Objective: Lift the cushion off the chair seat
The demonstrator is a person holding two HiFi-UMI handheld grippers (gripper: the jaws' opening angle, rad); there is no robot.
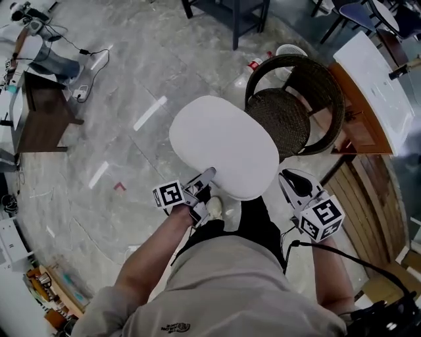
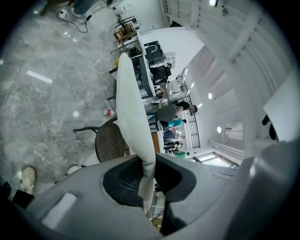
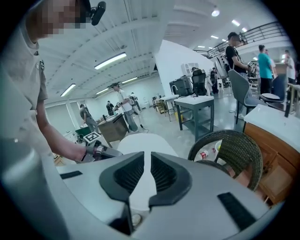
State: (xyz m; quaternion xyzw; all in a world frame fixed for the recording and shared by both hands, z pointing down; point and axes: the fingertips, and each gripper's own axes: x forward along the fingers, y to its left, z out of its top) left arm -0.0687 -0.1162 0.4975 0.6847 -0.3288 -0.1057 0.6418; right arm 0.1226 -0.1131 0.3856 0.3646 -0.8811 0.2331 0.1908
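The white oval cushion [image 1: 223, 145] hangs in the air above the floor, left of the dark wicker chair [image 1: 289, 112], whose woven seat is bare. My left gripper [image 1: 209, 174] is shut on the cushion's near edge. In the left gripper view the cushion [image 2: 129, 103] runs edge-on up from between the pads of that gripper [image 2: 146, 183]. My right gripper [image 1: 287, 176] sits just beside the cushion's right edge. In the right gripper view its jaws [image 3: 145, 173] stand almost together with nothing pinched. The cushion [image 3: 145, 143] lies beyond them, with the chair [image 3: 234, 145] to the right.
A wooden cabinet with a white top [image 1: 375, 85] stands right of the chair. A bottle [image 1: 253, 64] lies on the floor behind it. A dark table [image 1: 230, 13] is farther back and a desk [image 1: 39, 112] is at the left. Several people [image 3: 122, 105] stand in the background.
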